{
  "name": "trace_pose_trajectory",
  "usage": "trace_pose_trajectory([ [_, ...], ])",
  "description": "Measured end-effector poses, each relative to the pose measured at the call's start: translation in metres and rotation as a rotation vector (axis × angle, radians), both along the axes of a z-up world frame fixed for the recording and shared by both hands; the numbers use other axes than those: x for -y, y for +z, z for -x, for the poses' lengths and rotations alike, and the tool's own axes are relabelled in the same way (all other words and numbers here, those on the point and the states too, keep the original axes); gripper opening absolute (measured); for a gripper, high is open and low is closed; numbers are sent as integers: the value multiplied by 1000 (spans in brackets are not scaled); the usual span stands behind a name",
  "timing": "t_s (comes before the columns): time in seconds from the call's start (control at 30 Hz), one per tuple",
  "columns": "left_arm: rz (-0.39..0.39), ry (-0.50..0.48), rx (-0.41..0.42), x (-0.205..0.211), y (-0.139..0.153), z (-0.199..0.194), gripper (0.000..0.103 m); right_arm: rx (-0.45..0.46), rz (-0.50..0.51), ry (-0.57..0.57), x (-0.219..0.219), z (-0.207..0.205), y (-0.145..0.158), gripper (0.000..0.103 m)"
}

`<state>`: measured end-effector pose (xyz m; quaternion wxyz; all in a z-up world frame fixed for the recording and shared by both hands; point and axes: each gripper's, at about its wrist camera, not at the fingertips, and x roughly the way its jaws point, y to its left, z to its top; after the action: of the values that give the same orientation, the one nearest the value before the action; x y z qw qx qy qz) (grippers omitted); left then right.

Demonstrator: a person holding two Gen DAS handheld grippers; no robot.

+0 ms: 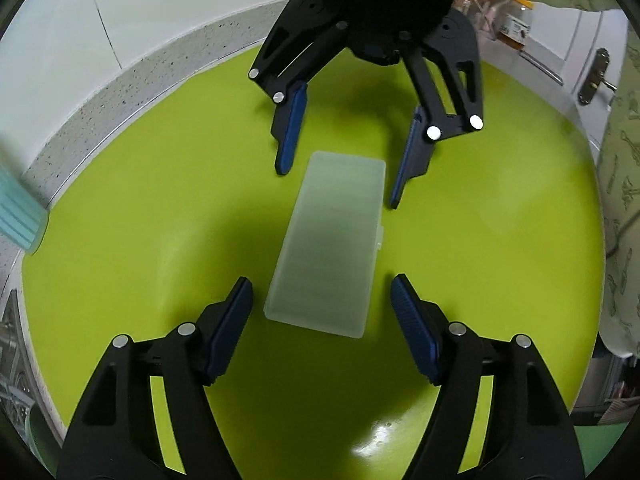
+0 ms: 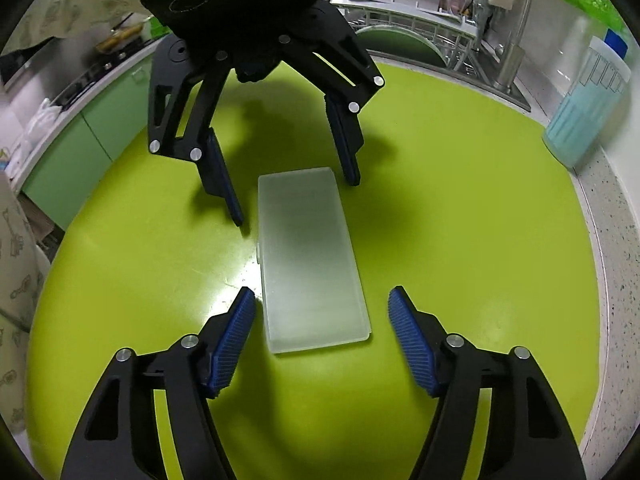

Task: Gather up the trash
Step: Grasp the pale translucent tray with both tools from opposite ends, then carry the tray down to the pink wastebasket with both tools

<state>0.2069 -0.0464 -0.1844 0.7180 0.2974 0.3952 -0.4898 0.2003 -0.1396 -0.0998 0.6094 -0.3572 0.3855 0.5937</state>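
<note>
A frosted translucent plastic box (image 1: 332, 240) (image 2: 308, 256) lies flat on a lime-green mat (image 1: 140, 220) (image 2: 460, 220). My left gripper (image 1: 320, 280) (image 2: 295, 202) straddles one short end of the box, its blue pads (image 1: 234, 320) standing off both sides. At the opposite end my right gripper (image 2: 321, 290) (image 1: 338, 189) straddles the box the same way. Its left pad (image 2: 236, 340) is almost at the box's edge and its other pad stands clear. Both grippers point steeply down and are open, with nothing gripped.
A speckled white countertop (image 1: 120, 92) rims the mat. A teal ribbed cup (image 1: 20, 216) stands at its left edge. A tall translucent container with a blue lid (image 2: 588, 112), a faucet (image 2: 516, 52) and a dish rack (image 2: 420, 28) stand behind.
</note>
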Motion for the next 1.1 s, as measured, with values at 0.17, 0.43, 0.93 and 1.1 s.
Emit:
trace_pose_trajectory([
  [0.17, 16, 14, 7, -4, 0, -7, 60, 13, 0, 8, -2, -4, 1, 52],
  [0.43, -6, 20, 23, 9, 5, 4, 51, 27, 23, 38, -2, 4, 6, 51],
  [0.93, -44, 193, 85, -45, 67, 99, 51, 85, -15, 224, -73, 78, 63, 51],
  [1.1, -81, 321, 88, -92, 79, 169, 51, 84, -38, 353, -134, 134, 69, 51],
])
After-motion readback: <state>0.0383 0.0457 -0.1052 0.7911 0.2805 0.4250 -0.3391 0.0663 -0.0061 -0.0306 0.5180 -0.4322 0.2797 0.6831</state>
